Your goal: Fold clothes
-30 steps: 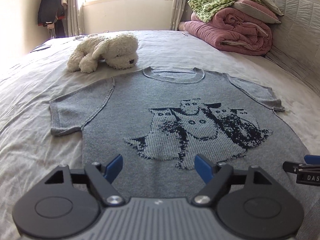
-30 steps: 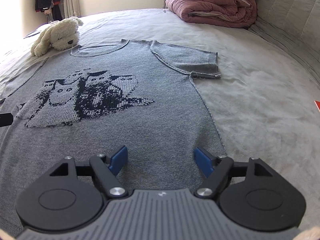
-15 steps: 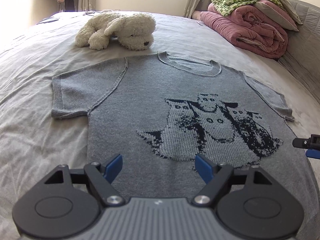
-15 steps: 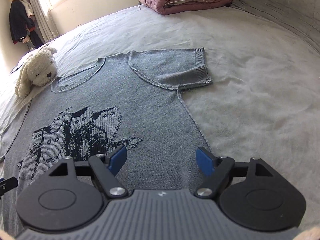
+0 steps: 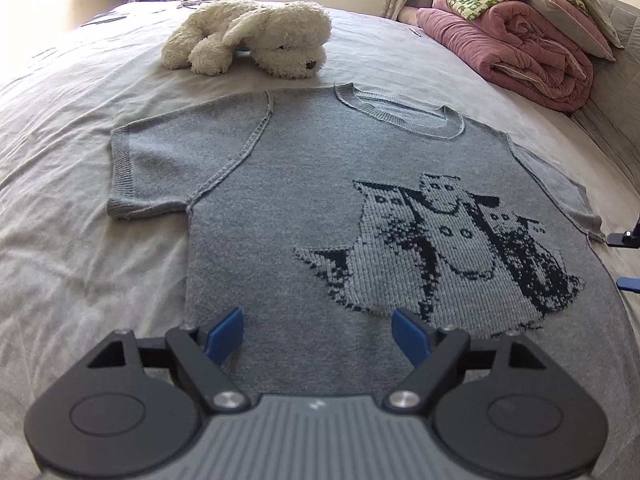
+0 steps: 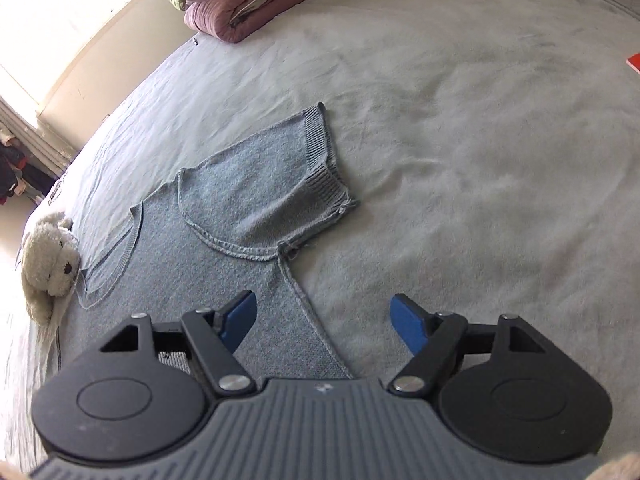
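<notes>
Both pairs of jaws stand wide apart with nothing between the blue pads. The left gripper point(image 5: 318, 330) has just opened a little further, and the right gripper point(image 6: 323, 318) has just closed a little, yet neither touches cloth.

The grey knitted sweater point(image 5: 304, 208) lies flat and face up on the bed point(image 5: 72, 240), its cat pattern point(image 5: 444, 248) showing and both short sleeves spread out. Its long axis runs from the hem, near the grippers, away to the collar point(image 5: 400, 114) at the far end.

The left gripper hovers over the lower body of the sweater, a little inside its left side edge; the left sleeve point(image 5: 176, 168) lies ahead and to the left of it. The right gripper hangs over the right side seam, one pad above the knit and the other above bare bedding, with the right sleeve point(image 6: 272, 188) straight ahead and its ribbed cuff slightly rumpled. By my reading the right gripper is the better placed for a first grab, since that sleeve sits directly in line with its jaws, while the left one would need to travel outward to its own sleeve.

Beyond the collar lies a white plush dog point(image 5: 256, 36), just clear of the neckline. A rolled pink quilt point(image 5: 516, 48) sits well apart at the far right of the bed.
</notes>
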A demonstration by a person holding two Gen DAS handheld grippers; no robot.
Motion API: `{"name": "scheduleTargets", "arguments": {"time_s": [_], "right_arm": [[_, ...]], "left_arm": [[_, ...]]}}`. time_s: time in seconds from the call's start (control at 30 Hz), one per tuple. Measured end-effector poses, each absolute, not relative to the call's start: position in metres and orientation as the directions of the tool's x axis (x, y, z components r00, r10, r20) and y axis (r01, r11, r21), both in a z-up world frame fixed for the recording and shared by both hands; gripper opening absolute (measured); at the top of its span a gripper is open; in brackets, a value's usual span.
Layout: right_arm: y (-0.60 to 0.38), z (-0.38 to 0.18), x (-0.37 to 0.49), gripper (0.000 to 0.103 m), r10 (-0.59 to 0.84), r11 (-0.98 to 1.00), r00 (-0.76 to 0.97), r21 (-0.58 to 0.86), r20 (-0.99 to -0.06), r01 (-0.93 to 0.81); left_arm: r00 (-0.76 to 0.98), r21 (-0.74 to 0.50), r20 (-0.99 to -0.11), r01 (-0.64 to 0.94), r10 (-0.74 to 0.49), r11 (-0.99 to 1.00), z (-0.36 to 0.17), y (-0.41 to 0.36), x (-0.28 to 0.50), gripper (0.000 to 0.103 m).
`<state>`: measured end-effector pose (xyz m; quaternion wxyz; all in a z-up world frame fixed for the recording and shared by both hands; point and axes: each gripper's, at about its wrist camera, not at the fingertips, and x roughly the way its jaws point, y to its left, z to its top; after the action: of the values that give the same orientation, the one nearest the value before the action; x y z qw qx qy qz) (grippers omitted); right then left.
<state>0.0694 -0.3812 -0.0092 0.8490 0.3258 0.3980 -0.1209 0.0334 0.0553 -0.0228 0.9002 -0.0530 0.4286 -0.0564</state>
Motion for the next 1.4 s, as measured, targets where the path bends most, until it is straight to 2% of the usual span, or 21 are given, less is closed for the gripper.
{"name": "scheduleTargets", "arguments": {"time_s": [0.13,0.33,0.53,0.57,0.7,0.77,0.97,1.4], "right_arm": [[-0.399,-0.014,0.081,0.069,0.073,0.661,0.685,0.550,-0.725,0.511],[-0.402,-0.023,0.095,0.065,0.030,0.584,0.723,0.599,-0.690,0.548],[-0.392,-0.020,0.106,0.061,-0.046,0.589,0.725,0.568,-0.687,0.575],[-0.391,-0.019,0.108,0.051,-0.056,0.600,0.726,0.558,-0.685,0.573],[-0.384,-0.017,0.120,0.041,-0.094,0.650,0.706,0.494,-0.702,0.577],[-0.380,-0.013,0.127,0.025,-0.109,0.693,0.704,0.455,-0.701,0.560],[-0.361,0.000,0.134,0.007,-0.135,0.788,0.725,0.371,-0.675,0.491],[-0.317,0.033,0.151,0.003,-0.075,0.903,0.781,0.291,-0.620,0.318]], "left_arm": [[0.626,-0.137,-0.766,0.063,-0.146,0.989,-0.024,0.056,0.035,0.084],[0.622,-0.136,-0.770,0.060,-0.143,0.989,-0.024,0.059,0.038,0.084],[0.619,-0.132,-0.772,0.064,-0.143,0.989,-0.024,0.059,0.039,0.084],[0.618,-0.132,-0.773,0.064,-0.143,0.989,-0.024,0.059,0.039,0.084],[0.615,-0.135,-0.775,0.064,-0.146,0.989,-0.023,0.060,0.039,0.084],[0.613,-0.138,-0.776,0.063,-0.148,0.988,-0.023,0.060,0.039,0.084],[0.609,-0.144,-0.778,0.060,-0.150,0.988,-0.022,0.062,0.040,0.084],[0.599,-0.126,-0.788,0.072,-0.144,0.989,-0.023,0.059,0.038,0.085]]}}
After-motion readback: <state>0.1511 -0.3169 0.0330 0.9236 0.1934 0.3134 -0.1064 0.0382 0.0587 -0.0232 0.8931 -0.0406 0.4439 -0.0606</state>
